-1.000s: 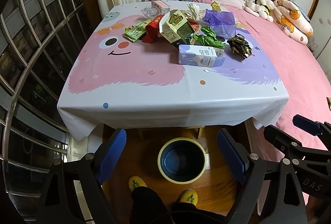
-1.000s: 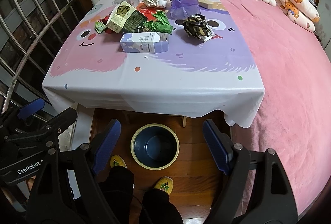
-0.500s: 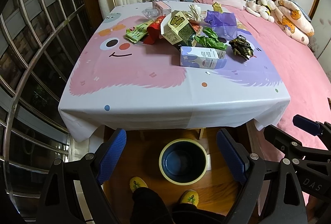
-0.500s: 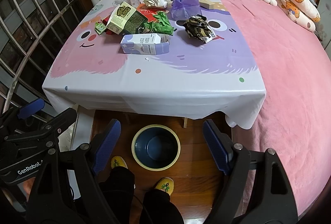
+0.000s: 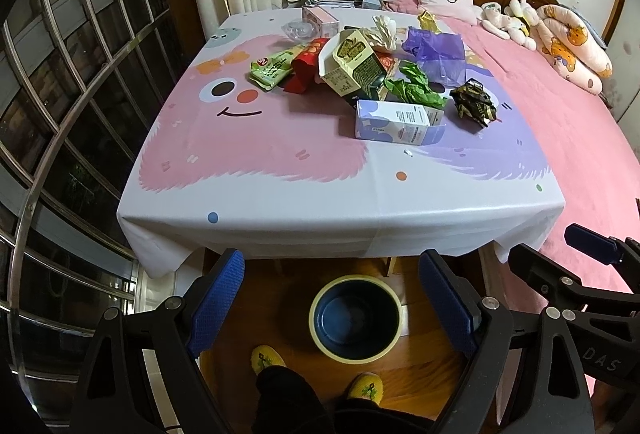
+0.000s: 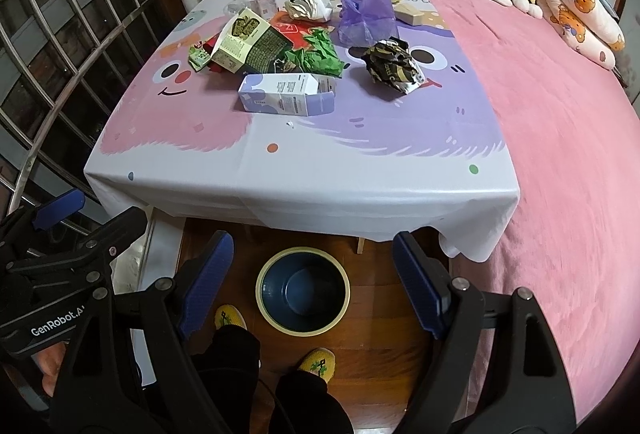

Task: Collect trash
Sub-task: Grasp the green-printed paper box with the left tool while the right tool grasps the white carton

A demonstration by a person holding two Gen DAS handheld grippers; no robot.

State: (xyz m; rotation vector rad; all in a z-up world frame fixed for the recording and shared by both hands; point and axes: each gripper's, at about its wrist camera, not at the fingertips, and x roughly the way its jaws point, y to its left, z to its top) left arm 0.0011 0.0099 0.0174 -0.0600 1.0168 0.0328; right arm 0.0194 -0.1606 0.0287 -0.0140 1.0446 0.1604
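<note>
Left wrist view shows crumpled wrappers and cartons (image 5: 384, 81) heaped on the cartoon-printed table (image 5: 280, 193) beside a pink bed (image 5: 580, 137). Both the left gripper (image 5: 332, 306) and right gripper (image 6: 312, 282) hover, fingers apart, above the round blue bin (image 5: 356, 318) on the floor.

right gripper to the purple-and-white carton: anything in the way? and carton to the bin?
Nothing visible blocks either. The right gripper hangs open short of the table; only bare tablecloth lies before the carton, the nearest item. The bin stands open and empty on the floor below the table's near edge.

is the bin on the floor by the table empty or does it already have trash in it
Empty. Both wrist views look down into the bin and show only its bare dark blue bottom; the trash still lies on the table.
</note>
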